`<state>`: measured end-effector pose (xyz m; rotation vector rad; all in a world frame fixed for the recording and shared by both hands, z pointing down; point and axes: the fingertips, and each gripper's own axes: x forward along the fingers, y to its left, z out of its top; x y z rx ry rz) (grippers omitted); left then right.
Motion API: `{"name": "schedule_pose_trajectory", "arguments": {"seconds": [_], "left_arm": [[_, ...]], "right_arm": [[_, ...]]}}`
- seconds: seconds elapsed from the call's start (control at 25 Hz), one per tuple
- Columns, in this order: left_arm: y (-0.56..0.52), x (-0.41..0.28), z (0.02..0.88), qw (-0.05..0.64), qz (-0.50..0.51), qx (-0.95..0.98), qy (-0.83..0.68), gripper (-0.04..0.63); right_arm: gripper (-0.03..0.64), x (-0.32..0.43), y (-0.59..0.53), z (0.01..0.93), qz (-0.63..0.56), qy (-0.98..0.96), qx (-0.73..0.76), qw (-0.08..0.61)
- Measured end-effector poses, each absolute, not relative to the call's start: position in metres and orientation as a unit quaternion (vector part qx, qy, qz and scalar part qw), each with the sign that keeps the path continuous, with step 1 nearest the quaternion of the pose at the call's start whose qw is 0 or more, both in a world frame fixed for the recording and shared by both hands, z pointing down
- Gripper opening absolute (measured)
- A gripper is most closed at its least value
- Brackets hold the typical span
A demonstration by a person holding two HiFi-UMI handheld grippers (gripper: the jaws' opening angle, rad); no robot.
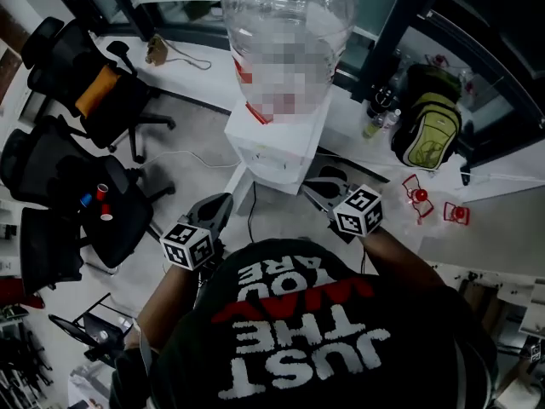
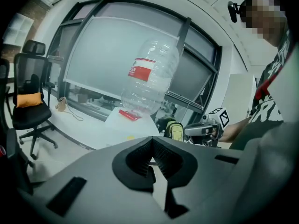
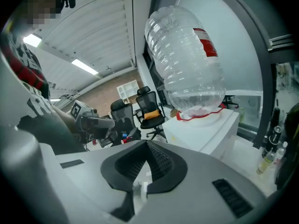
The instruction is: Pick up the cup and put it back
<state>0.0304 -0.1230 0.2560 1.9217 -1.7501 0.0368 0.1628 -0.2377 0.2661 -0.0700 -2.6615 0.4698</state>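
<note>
I cannot pick out the cup with certainty in any view. Candidates too small to name:
- small red and blue items (image 1: 101, 192) on the seat of a black chair (image 1: 111, 220) at my left;
- two clear pieces with red centres (image 1: 417, 196) on the white counter (image 1: 502, 228) at my right.

Left gripper (image 2: 152, 160): fingers together, nothing between them. Right gripper (image 3: 147, 164): fingers together, likewise empty. In the head view both sit just ahead of my torso, left (image 1: 221, 203) and right (image 1: 313, 187) flanking the front edge of the white dispenser cabinet (image 1: 277, 147) without touching it.

Room to move: grey floor (image 1: 196, 135) lies between the cabinet and the chairs. A black cable (image 1: 252, 204) runs down across it near the cabinet's corner. A second chair carries an orange cushion (image 1: 95, 90). A green and black backpack (image 1: 426, 130) stands against the window frame to the right.

Writing: the inverted clear bottle (image 1: 289, 11) on the cabinet bears a red label (image 2: 141, 70), its print unreadable. My shirt (image 1: 298, 331) reads "JUST THE WAY YOU ARE", upside down from the head camera.

Cut off: the bottle's top leaves the head view, and my torso hides the floor below the grippers.
</note>
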Motion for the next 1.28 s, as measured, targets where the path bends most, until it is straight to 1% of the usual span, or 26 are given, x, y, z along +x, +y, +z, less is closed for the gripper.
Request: {"name": "schedule_pose_trajectory", "arguments": {"seconds": [0.2,0.36,0.44,0.6,0.72,0.8,1.08,1.28], "left_arm": [[-0.106,-0.021,0.276,0.260,0.023,0.758,-0.597,0.000],[-0.079,-0.072,0.308,0.239,0.035,0.795,-0.556,0.000],[-0.060,-0.097,0.322,0.242,0.034,0.803,-0.543,0.000],[-0.034,-0.129,0.352,0.242,0.051,0.813,-0.528,0.000],[-0.037,-0.120,0.384,0.252,0.036,0.805,-0.536,0.000],[-0.048,-0.110,0.412,0.261,0.023,0.789,-0.556,0.000],[-0.082,-0.064,0.551,0.311,-0.003,0.728,-0.610,0.000],[-0.091,-0.027,0.651,0.332,0.020,0.723,-0.605,0.000]], "right_arm": [[0.032,0.122,-0.218,0.288,0.177,-0.958,0.044,0.223],[0.032,0.088,-0.196,0.309,0.180,-0.948,0.128,0.229],[0.032,0.071,-0.180,0.325,0.176,-0.938,0.163,0.250],[0.032,0.039,-0.149,0.367,0.136,-0.920,0.173,0.325],[0.034,0.034,-0.155,0.405,0.090,-0.912,0.147,0.371],[0.034,0.030,-0.167,0.438,0.056,-0.912,0.115,0.389],[0.034,0.034,-0.191,0.596,-0.016,-0.912,0.022,0.410],[0.035,0.045,-0.204,0.716,-0.043,-0.897,0.007,0.440]]}}
